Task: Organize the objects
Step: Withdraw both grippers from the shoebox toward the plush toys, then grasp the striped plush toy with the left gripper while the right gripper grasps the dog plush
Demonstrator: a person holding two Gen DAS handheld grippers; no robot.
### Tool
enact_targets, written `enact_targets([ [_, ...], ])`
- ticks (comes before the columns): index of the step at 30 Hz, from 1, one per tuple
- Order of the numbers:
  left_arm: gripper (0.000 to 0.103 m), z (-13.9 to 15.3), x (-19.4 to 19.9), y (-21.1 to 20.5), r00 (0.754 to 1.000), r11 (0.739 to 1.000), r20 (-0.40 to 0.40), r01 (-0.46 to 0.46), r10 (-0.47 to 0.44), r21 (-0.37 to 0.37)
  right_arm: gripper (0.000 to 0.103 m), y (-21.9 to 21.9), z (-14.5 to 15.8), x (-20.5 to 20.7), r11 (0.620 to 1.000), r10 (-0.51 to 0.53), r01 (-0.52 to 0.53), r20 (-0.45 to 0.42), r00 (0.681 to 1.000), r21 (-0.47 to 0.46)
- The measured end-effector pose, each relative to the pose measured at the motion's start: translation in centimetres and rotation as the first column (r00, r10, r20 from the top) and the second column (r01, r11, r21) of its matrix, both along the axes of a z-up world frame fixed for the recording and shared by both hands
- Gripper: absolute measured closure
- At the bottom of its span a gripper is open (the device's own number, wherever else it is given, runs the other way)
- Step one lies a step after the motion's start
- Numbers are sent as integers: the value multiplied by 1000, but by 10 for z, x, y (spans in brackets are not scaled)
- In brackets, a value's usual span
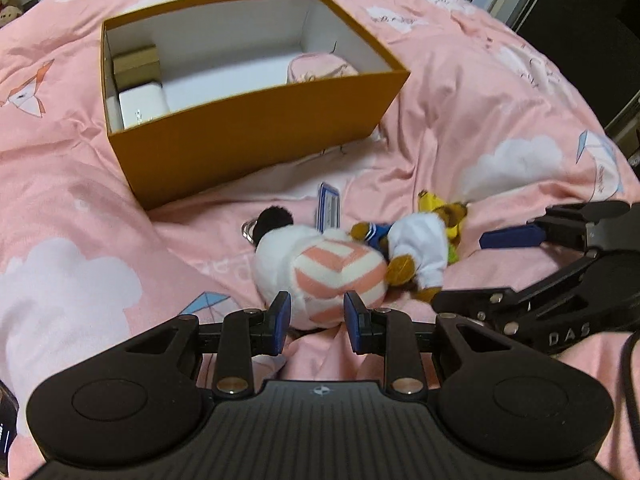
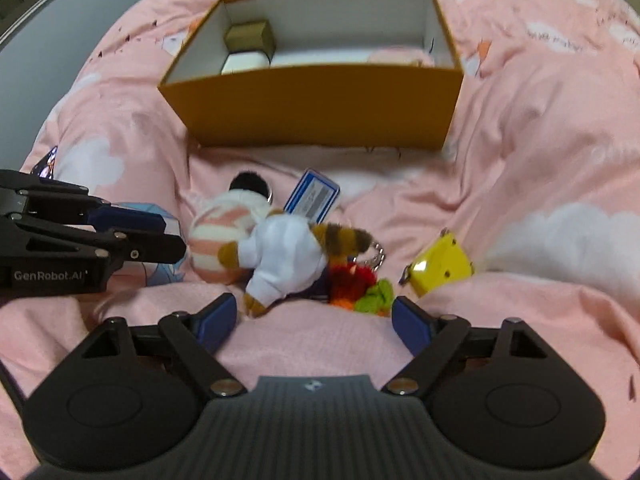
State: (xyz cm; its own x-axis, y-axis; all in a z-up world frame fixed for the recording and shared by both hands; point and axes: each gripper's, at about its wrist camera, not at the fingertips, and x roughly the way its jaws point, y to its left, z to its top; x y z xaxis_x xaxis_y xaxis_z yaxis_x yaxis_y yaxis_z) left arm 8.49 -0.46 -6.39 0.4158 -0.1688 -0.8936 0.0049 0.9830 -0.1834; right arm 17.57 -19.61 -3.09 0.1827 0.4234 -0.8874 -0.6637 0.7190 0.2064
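An open orange box (image 1: pixel 256 136) (image 2: pixel 320 108) stands on the pink bed. Inside are a small gold box (image 1: pixel 136 66), a white box (image 1: pixel 142 106) and a pink item (image 1: pixel 320 68). A pink-and-white striped plush (image 1: pixel 332 276) (image 2: pixel 216 236) lies in front of it, touching a brown plush in a white shirt (image 1: pixel 420 252) (image 2: pixel 288 256). My left gripper (image 1: pixel 316 320) is partly closed, its pads on either side of the striped plush's near end. My right gripper (image 2: pixel 312 316) is open, just short of the brown plush, and also shows in the left wrist view (image 1: pixel 516 236).
A blue-edged card (image 1: pixel 329 210) (image 2: pixel 314 198) lies between plush and box. A yellow case (image 2: pixel 440 266), a red, orange and green toy (image 2: pixel 360 286) and a metal keyring (image 2: pixel 376 256) lie right of the brown plush. The pink duvet is rumpled.
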Motion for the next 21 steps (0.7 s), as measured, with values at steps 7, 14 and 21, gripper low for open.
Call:
enact_targets([
  [7,57,-8,-2,7,1000,998,-14,20,-21,-56,49,11,-4,6,1000,14,-13,-10,1000,11],
  [14,55,-14,3,8,999,998,-23,31,-32,-60,70,32,-3,22,999,2,-4,57,998,32],
  [21,49,-21,10,6,998,995,-15,59,-61,-84,70,46,-6,40,997,-71,70,179,981,14],
])
